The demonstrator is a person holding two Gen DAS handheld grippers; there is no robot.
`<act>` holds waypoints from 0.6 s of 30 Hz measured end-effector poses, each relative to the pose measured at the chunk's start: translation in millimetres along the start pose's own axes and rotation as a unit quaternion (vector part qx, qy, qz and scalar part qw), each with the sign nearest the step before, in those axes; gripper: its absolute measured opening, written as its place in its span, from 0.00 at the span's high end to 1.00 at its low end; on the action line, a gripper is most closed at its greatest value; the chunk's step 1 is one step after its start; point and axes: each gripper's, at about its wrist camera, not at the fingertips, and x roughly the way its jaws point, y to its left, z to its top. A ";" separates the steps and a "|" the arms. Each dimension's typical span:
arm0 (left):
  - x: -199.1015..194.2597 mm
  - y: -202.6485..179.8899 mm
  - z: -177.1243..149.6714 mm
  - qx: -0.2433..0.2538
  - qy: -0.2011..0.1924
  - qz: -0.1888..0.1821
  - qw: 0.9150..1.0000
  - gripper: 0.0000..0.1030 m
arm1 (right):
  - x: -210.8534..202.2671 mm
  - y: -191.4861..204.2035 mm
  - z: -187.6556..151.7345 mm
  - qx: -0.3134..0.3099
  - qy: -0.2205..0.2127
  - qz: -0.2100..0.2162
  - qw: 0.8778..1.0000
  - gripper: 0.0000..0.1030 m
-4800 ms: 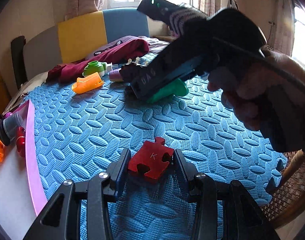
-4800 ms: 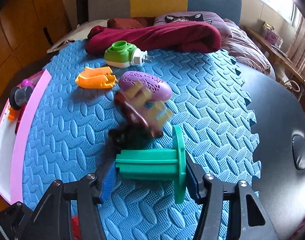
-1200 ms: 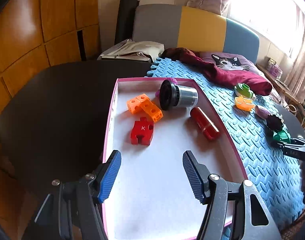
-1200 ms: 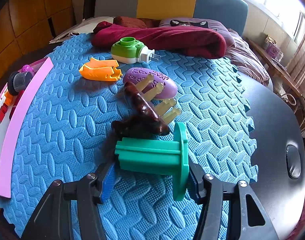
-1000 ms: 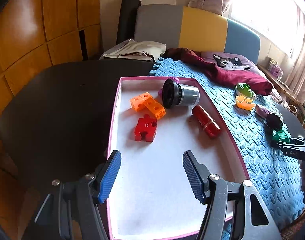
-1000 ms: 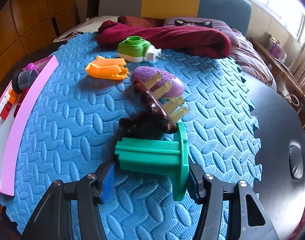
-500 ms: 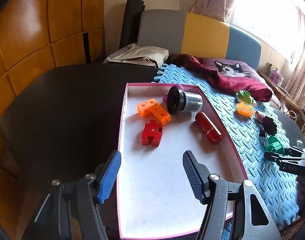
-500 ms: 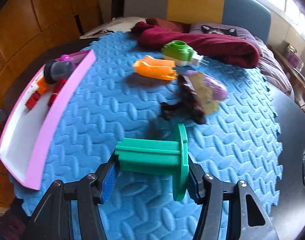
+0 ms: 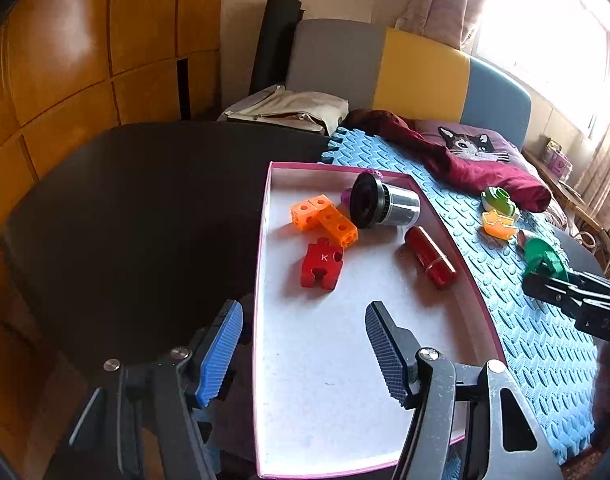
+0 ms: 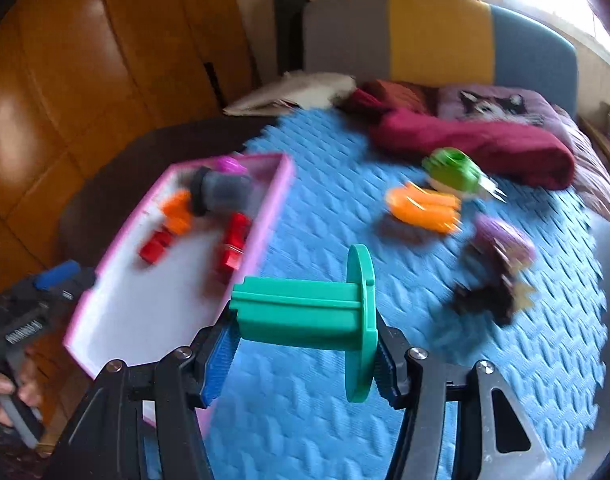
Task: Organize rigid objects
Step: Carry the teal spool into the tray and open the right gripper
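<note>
Right tool (image 10: 301, 344) pinches the green spool (image 10: 305, 312) at frame centre. Left tool (image 9: 301, 344) stands spread and empty, low over the tray (image 9: 325, 380).

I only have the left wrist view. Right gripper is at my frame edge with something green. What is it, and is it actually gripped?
Observer: Yes. The right gripper has its jaws shut on a green plastic spool with a round flange, squeezed end to end.
Operator: Is it over the tray yet?
Observer: No. It hangs over the blue foam mat, beside the pink-rimmed white tray.
Operator: What's left on the mat? I see only bits.
Observer: A green plug-in device, an orange plastic piece, a purple oval and a dark brown object, all blurred.
</note>
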 end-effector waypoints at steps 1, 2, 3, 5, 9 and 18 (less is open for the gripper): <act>-0.4 1.4 0.2 -0.001 -0.001 0.001 1.000 0.37 | 1.4 7.7 4.1 -0.006 -0.002 0.009 1.000 0.42; -0.8 3.3 0.6 -0.003 -0.001 0.002 1.000 0.37 | 3.5 15.3 7.9 -0.013 -0.003 0.016 1.000 0.42; -0.9 5.0 0.7 -0.005 -0.002 0.003 1.000 0.37 | 7.0 24.8 11.9 -0.022 -0.002 0.025 0.999 0.42; -0.9 9.2 0.7 -0.009 -0.001 0.005 1.000 0.37 | 15.3 41.7 19.4 -0.040 -0.001 0.033 0.999 0.42; 0.3 17.6 -0.1 -0.019 0.001 0.010 1.000 0.37 | 36.6 66.5 33.3 -0.061 0.011 0.048 0.997 0.42; 2.4 31.6 -0.3 -0.038 0.000 0.017 0.999 0.37 | 96.0 94.6 54.2 -0.089 0.062 0.033 0.994 0.42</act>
